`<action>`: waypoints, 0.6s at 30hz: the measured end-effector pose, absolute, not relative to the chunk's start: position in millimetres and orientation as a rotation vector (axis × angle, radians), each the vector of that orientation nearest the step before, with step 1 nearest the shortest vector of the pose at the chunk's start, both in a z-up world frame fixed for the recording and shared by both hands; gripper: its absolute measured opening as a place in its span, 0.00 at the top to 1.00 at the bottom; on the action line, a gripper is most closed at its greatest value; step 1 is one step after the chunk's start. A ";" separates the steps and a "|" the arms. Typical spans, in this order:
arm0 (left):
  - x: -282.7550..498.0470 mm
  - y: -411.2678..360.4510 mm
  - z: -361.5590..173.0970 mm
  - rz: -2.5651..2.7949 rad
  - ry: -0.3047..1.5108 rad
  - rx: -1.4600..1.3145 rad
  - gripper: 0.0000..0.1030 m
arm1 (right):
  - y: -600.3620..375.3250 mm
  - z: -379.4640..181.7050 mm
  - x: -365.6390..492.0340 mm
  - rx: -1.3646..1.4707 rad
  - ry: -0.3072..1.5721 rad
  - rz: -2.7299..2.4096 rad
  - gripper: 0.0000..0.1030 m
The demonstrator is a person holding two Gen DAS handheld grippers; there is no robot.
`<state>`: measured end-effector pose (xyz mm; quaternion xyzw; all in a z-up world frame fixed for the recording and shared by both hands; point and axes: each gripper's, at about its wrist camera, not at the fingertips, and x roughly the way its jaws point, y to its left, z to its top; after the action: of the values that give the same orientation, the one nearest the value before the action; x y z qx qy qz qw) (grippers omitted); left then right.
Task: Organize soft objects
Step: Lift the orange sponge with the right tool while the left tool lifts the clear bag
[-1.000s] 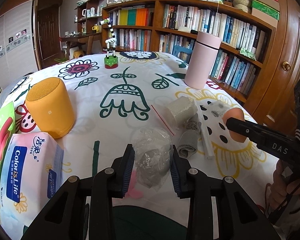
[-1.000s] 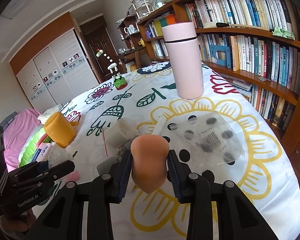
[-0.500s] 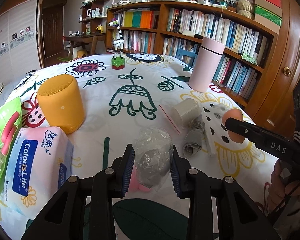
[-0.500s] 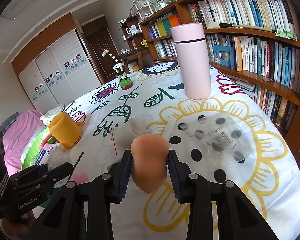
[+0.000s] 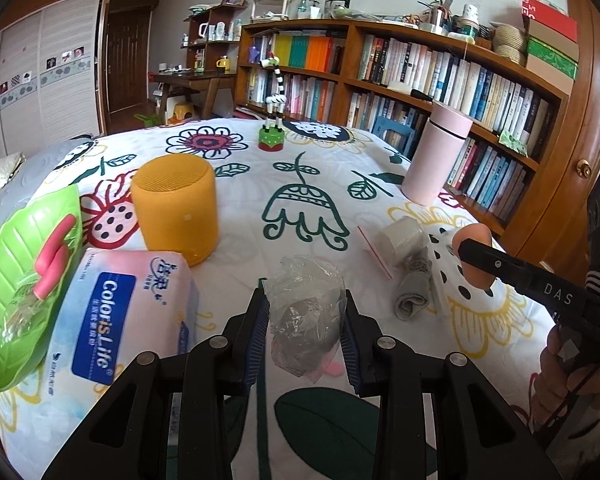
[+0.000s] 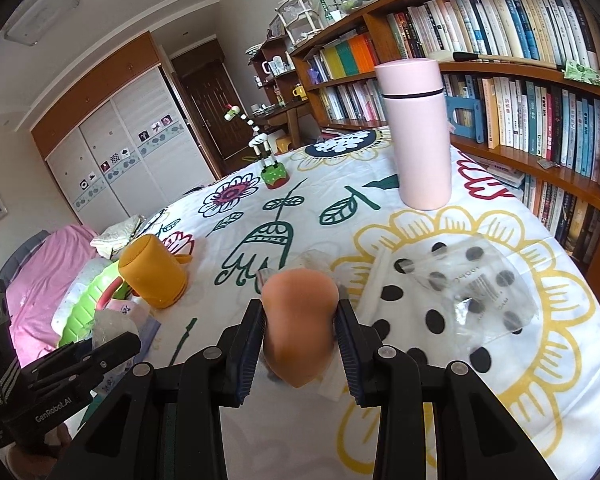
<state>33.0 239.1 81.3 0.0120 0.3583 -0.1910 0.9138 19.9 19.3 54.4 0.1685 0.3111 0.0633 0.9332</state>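
Note:
My left gripper (image 5: pixel 305 322) is shut on a crumpled clear plastic bag (image 5: pixel 306 320) with something grey inside, held above the flowered bedspread (image 5: pixel 308 184). My right gripper (image 6: pixel 299 340) is shut on an orange makeup sponge (image 6: pixel 298 320), also lifted off the cloth; the sponge (image 5: pixel 473 256) shows at the right of the left wrist view. A rolled grey cloth (image 5: pixel 413 290), a white wrapped roll (image 5: pixel 404 234) and a clear zip bag (image 6: pixel 474 292) lie on the cloth between the two grippers.
An orange cylinder speaker (image 5: pixel 176 206), a tissue pack (image 5: pixel 120 316) and a green leaf tray (image 5: pixel 24 280) stand at the left. A tall pink flask (image 6: pixel 418 136) and a zebra figurine (image 5: pixel 273 120) stand farther back. A bookshelf (image 5: pixel 440 80) lines the right side.
Both grippers have risen and drawn back a little with their loads; the speaker and tissue pack now sit closer to the middle of the left wrist view.

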 end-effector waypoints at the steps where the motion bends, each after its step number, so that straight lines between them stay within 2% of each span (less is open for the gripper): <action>1: 32.7 241.8 82.4 -0.390 0.735 0.021 0.66 | 22.4 54.5 20.5 0.343 0.638 0.135 0.62; 18: 48.6 302.2 103.3 -0.262 0.643 -0.051 0.66 | 53.0 59.5 20.5 0.305 0.652 0.172 0.62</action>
<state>48.6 302.2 103.3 -0.0249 0.3153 -0.1284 0.9400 20.5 53.0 59.5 0.1491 0.3187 0.0839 0.9323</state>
